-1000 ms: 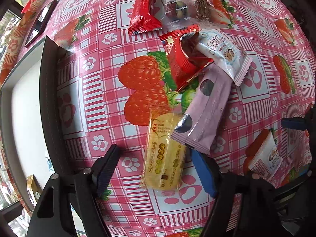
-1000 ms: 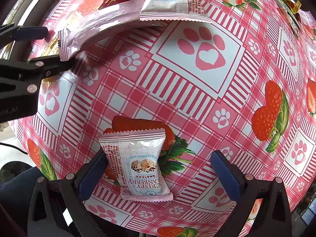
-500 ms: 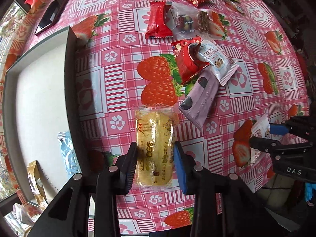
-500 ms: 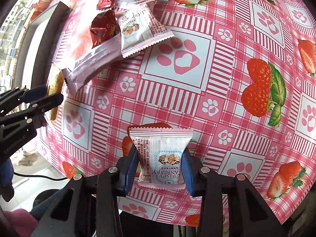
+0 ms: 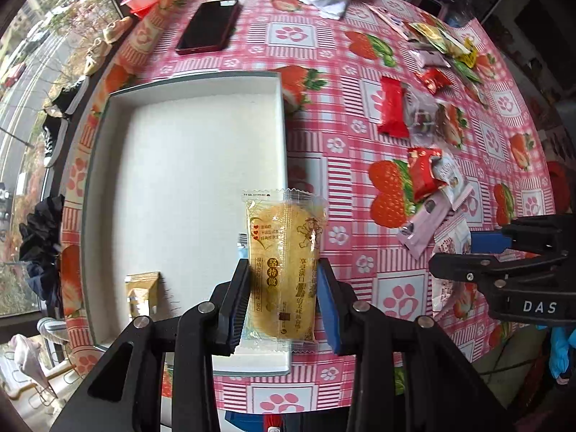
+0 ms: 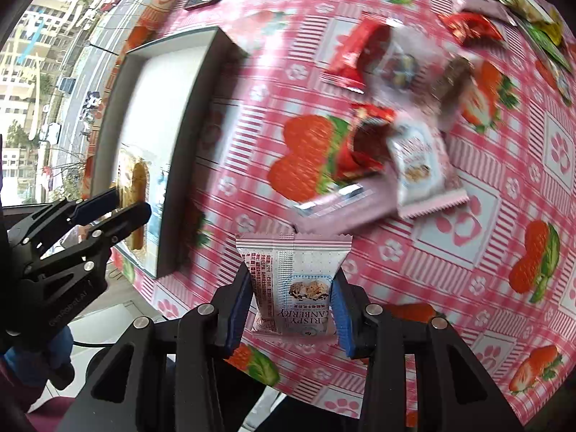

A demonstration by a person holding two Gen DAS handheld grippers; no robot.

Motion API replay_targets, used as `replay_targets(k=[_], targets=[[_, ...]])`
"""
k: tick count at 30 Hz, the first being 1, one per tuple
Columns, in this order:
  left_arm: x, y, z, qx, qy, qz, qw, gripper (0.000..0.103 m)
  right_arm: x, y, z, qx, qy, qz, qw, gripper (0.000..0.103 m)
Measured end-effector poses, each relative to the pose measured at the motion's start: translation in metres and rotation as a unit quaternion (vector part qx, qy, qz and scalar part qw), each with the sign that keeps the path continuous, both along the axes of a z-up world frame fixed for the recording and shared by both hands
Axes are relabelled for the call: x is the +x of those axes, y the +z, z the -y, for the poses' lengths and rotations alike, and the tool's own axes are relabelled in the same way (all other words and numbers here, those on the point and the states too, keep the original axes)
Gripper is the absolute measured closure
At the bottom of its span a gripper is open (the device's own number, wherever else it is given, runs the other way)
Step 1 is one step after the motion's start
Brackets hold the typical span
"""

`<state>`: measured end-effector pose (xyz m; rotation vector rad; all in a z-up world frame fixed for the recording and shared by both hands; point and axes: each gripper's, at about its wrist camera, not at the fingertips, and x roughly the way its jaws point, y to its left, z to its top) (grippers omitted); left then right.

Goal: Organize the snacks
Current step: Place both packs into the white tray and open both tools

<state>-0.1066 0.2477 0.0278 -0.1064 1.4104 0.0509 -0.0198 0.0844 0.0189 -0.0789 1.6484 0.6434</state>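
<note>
Left tongs (image 5: pixel 282 300) clamp yellow cake packet (image 5: pixel 284 266) above box rim (image 5: pixel 282 136); right tongs (image 6: pixel 291 311) clamp cranberry bar (image 6: pixel 293 284).

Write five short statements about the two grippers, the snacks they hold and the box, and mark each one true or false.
1. The left gripper is shut on a yellow cake packet. True.
2. The right gripper is open and holds nothing. False: it is shut on a white and pink cranberry bar.
3. The white box already holds a small gold packet. True.
4. A dark phone lies inside the box. False: it lies on the tablecloth beyond the box.
5. No snacks are left on the tablecloth. False: several packets, among them a red one, lie to the right of the box.
</note>
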Motion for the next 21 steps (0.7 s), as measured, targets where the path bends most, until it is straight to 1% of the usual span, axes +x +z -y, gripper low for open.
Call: replay_targets(k=[4,9,13,15,17,19,20,21], targets=[[-0.006,-0.002,-0.04,0.018,0.042,0.001,0.999,0.064,0.007,0.005,-0.047,0.022,0.021,-0.002,1.0,0.06],[-0.017,-0.013,-0.076,0.03,0.08,-0.008,0.9963,0.064,0.015,0.01,-0.099,0.033,0.038,-0.003,0.999,0.06],[-0.024,-0.021,-0.089,0.039,0.082,-0.016,0.9957,0.064,0.019,0.005,-0.124,0.031,0.04,-0.007,0.999,0.06],[-0.025,-0.025,-0.09,0.043,0.078,-0.019,0.9959,0.064,0.011,0.001,-0.133,0.026,0.042,-0.006,0.999,0.06],[-0.027,-0.027,-0.089,0.054,0.07,-0.021,0.9959,0.063,0.003,-0.003,-0.129,0.022,0.041,-0.006,0.999,0.059],[-0.028,-0.03,-0.085,0.064,0.057,-0.026,0.996,0.058,0.001,-0.008,-0.13,0.017,0.035,-0.012,0.999,0.056],[-0.029,-0.03,-0.082,0.065,0.052,-0.027,0.9962,0.055,0.001,-0.011,-0.126,0.013,0.031,-0.015,0.999,0.037],[-0.029,-0.03,-0.079,0.066,0.046,-0.026,0.9964,0.048,0.001,-0.013,-0.12,0.006,0.027,-0.015,1.0,0.007]])
